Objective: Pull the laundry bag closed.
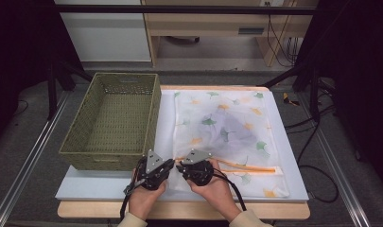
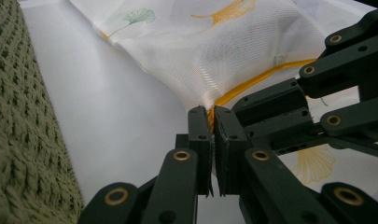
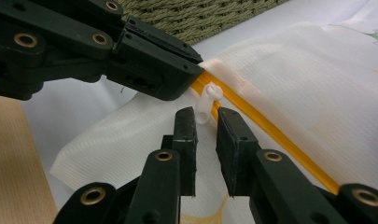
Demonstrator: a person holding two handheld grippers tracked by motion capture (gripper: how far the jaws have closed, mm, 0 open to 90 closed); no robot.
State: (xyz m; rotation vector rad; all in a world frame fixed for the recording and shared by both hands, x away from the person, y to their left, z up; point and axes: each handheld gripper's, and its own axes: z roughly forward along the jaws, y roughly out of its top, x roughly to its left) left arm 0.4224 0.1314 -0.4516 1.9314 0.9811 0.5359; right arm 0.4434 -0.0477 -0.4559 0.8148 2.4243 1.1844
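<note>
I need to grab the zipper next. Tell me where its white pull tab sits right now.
In the right gripper view, the white pull tab sits on the orange zipper of the mesh laundry bag, just beyond the right hand-held gripper.

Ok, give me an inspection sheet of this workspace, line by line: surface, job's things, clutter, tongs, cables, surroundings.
Surface: white board on a wooden table.
Job's things: mesh laundry bag with a leaf print lies flat, something dark inside it; orange zipper along its near edge; white zipper pull at the zipper's left end.
Clutter: empty green woven basket left of the bag.
Tongs: left tongs shut on the bag's corner at the zipper end; right tongs open, the pull just ahead of the gap, not pinched.
Cables: one trails from each of the tongs toward the person; more lie on the floor at right.
Surroundings: wooden desk and black frame behind.
</note>
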